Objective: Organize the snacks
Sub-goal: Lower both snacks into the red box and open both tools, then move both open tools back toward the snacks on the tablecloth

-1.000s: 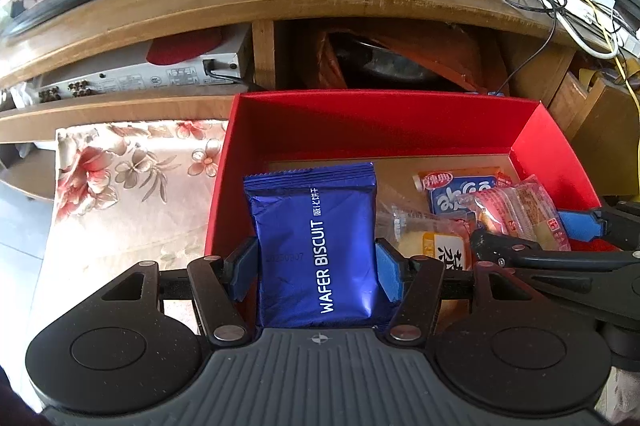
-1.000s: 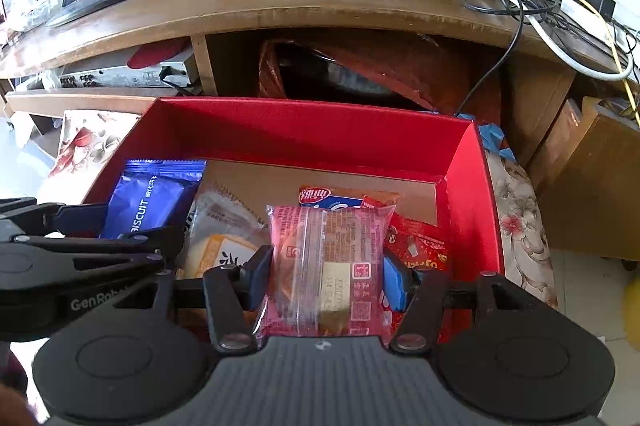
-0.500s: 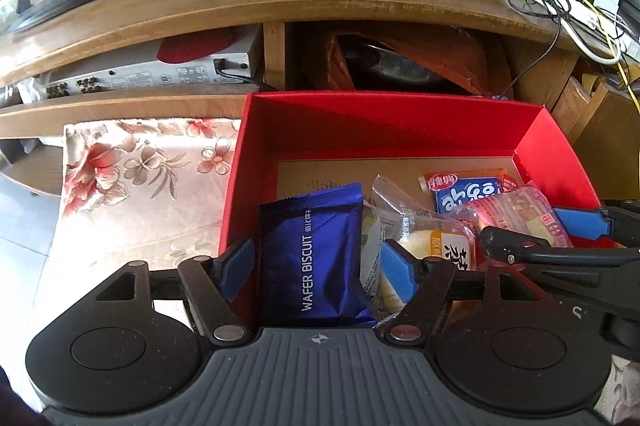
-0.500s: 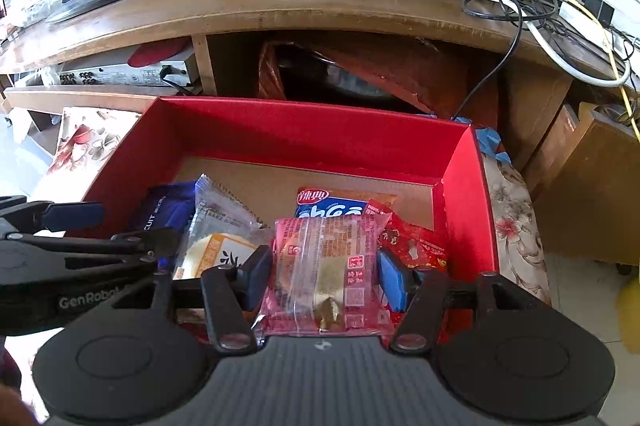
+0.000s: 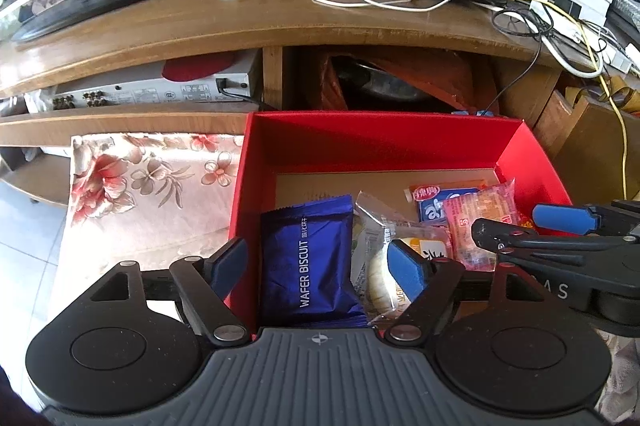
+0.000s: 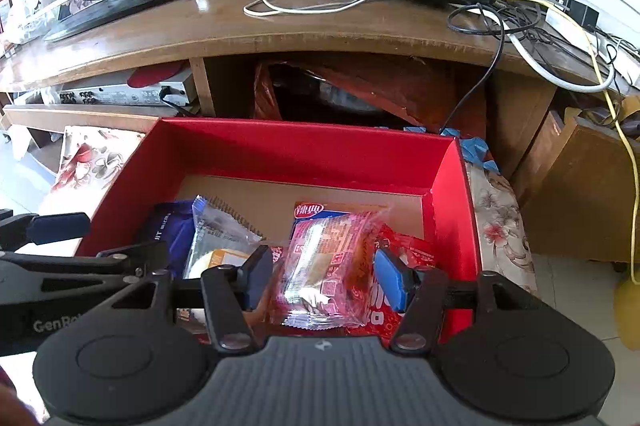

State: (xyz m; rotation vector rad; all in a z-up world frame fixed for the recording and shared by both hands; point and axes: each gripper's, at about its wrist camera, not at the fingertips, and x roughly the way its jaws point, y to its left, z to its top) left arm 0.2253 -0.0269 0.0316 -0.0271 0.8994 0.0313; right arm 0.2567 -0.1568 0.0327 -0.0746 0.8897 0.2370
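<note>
With both grippers over the red box (image 5: 384,141), my left gripper (image 5: 316,262) is spread wide, its pads clear of the blue wafer biscuit pack (image 5: 310,262) lying in the box's left part. My right gripper (image 6: 322,276) is spread too, the pink clear-wrapped snack (image 6: 324,266) loose between its pads, on other packs in the box beside the floral cloth (image 5: 144,193).

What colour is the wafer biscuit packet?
Shiny dark blue with white lettering; the wafer biscuit packet shows best in the left wrist view.
</note>
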